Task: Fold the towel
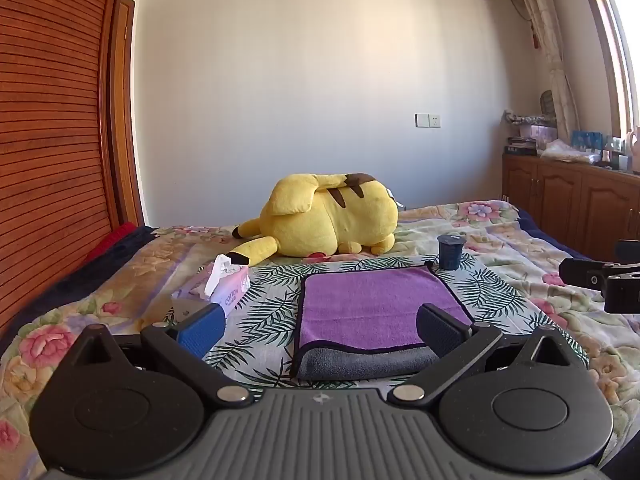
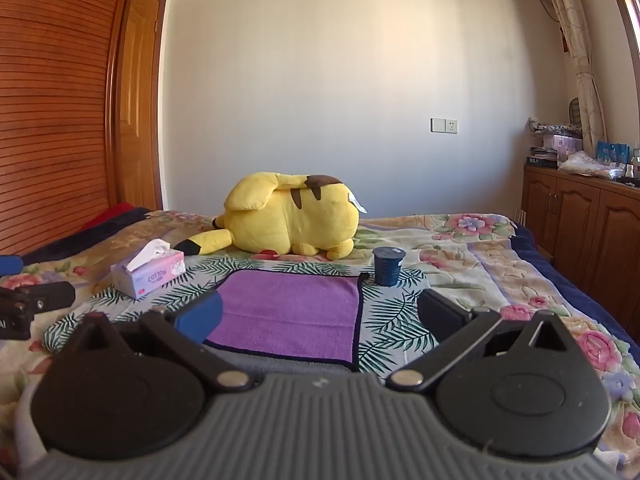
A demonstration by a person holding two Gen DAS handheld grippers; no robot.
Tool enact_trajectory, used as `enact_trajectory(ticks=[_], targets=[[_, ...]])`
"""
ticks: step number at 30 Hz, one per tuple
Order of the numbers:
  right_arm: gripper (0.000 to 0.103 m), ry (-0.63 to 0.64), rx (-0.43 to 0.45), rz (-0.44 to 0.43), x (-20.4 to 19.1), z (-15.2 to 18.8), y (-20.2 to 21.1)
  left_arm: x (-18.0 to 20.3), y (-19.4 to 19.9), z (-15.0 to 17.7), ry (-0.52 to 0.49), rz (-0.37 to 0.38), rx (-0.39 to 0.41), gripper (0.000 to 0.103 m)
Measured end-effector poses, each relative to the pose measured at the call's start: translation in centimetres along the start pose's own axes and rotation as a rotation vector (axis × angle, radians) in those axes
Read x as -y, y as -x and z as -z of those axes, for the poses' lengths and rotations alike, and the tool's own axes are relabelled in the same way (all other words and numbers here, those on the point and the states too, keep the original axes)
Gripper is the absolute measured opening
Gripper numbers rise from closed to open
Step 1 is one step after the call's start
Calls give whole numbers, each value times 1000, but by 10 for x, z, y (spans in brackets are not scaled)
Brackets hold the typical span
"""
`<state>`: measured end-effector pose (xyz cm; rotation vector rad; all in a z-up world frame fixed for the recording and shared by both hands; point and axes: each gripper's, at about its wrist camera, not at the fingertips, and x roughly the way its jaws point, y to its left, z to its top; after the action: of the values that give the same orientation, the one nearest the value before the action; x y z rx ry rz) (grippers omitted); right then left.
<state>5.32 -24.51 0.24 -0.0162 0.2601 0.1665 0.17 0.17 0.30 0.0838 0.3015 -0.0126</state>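
Observation:
A purple towel (image 1: 368,304) with a dark hem lies flat on the bed, its near edge folded so the grey underside (image 1: 360,364) shows. It also shows in the right wrist view (image 2: 292,312). My left gripper (image 1: 320,332) is open, hovering just before the towel's near edge, holding nothing. My right gripper (image 2: 320,320) is open, above the towel's near right part, holding nothing. Part of the right gripper (image 1: 600,280) shows at the right of the left view; part of the left gripper (image 2: 28,304) shows at the left of the right view.
A yellow plush toy (image 1: 328,220) lies behind the towel. A tissue box (image 1: 228,292) stands left of it and a dark blue cup (image 1: 450,252) at its far right corner. A wooden wardrobe (image 1: 52,140) is on the left and cabinets (image 1: 568,204) are on the right.

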Motion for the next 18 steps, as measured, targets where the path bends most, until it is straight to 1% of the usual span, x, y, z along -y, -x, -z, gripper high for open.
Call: enact_trajectory(ticks=[18], targets=[[103,0,-4,0,0,0,0,-1,1,-2,0,0,-1,87]])
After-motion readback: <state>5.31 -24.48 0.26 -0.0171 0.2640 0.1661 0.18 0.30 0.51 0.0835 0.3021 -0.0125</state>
